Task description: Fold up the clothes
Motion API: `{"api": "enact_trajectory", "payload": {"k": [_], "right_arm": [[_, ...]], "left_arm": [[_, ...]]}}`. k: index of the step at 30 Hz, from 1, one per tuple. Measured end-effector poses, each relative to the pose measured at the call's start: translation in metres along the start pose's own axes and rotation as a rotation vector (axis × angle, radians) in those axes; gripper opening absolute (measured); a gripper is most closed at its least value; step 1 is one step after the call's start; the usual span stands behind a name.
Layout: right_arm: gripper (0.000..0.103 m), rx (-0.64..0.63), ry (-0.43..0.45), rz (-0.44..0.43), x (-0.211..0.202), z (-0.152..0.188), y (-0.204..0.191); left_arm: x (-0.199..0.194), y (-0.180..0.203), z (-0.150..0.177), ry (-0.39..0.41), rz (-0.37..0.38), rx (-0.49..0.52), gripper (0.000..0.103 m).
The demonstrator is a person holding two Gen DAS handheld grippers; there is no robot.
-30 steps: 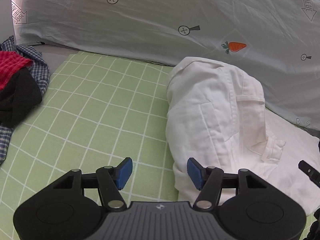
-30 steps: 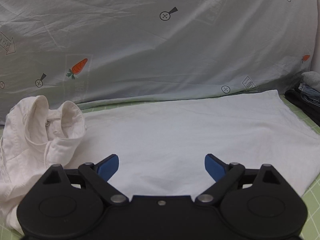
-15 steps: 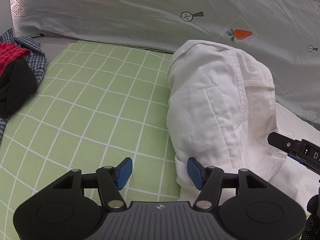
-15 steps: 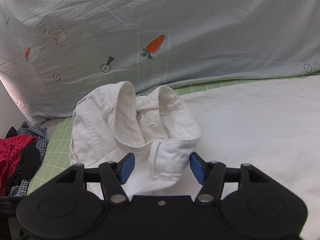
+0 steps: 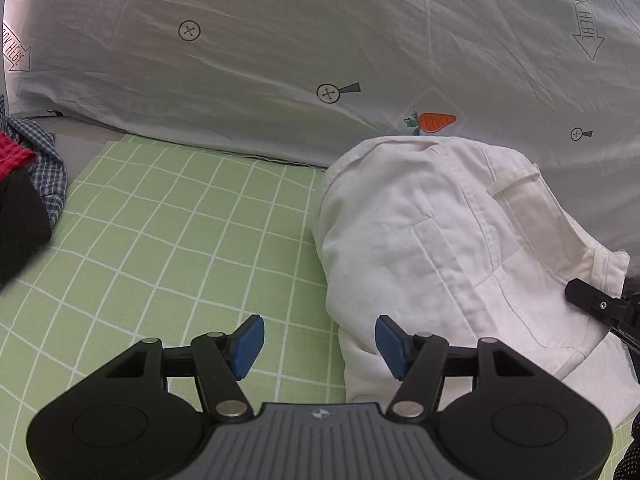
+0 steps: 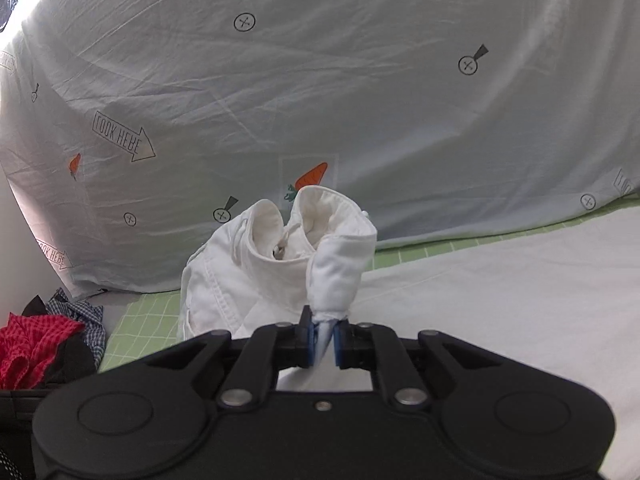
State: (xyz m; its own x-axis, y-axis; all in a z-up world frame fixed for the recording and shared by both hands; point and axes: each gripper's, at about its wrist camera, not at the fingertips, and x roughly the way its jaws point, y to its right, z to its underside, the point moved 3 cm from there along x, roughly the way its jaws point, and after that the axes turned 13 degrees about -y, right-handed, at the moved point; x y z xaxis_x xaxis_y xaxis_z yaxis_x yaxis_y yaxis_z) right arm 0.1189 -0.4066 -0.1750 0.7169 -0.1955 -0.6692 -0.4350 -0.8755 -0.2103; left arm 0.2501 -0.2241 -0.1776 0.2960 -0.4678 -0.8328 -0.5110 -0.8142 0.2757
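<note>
My left gripper [image 5: 319, 340] hangs half open w/ nothing in it, jaws inching wider, white trousers [image 5: 440, 240] bunched at 1 o'clock on green checked sheet [image 5: 180, 220], long axis toward 1, while my right gripper [image 6: 323, 339], nearer, closes on their waistband.

Both wrist views look down close; sharing white trousers [image 5: 440, 232].
</note>
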Motion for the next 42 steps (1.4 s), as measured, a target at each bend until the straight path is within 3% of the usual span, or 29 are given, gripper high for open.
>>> {"api": "enact_trajectory", "payload": {"k": [2,5,8,10,12,18,23,29,35,42], "right_arm": [[0.010,-0.024,-0.073,0.083,0.016,0.010,0.019],[0.015,0.047,-0.260,0.157,0.052,0.041,0.051],[0.022,0.109,-0.267,0.160,0.053,0.053,0.063],[0.045,0.081,-0.273,0.200,0.048,0.048,0.061],[0.058,0.035,-0.258,0.244,0.042,0.045,0.060],[0.094,0.077,-0.219,0.376,0.014,0.057,0.088],[0.099,0.074,-0.252,0.513,-0.016,0.076,0.126],[0.101,0.204,-0.318,0.513,-0.048,0.096,0.188],[0.101,0.279,-0.341,0.482,-0.062,0.102,0.257],[0.103,0.324,-0.249,0.504,-0.058,0.079,0.339]], "left_arm": [[0.009,0.013,0.001,-0.024,0.000,0.049,0.065],[0.030,0.029,0.013,-0.102,-0.070,0.139,0.065],[0.041,0.040,0.028,-0.128,-0.156,0.238,0.066],[0.037,0.042,0.032,-0.120,-0.182,0.285,0.068],[0.034,0.042,0.031,-0.125,-0.191,0.292,0.069],[0.013,0.051,0.031,-0.116,-0.169,0.250,0.071],[-0.002,0.080,0.036,-0.095,-0.096,0.275,0.079],[0.016,0.121,0.044,-0.112,-0.147,0.304,0.082],[0.037,0.137,0.049,-0.171,-0.173,0.208,0.084],[0.061,0.142,0.039,-0.188,-0.244,0.158,0.095]]}}
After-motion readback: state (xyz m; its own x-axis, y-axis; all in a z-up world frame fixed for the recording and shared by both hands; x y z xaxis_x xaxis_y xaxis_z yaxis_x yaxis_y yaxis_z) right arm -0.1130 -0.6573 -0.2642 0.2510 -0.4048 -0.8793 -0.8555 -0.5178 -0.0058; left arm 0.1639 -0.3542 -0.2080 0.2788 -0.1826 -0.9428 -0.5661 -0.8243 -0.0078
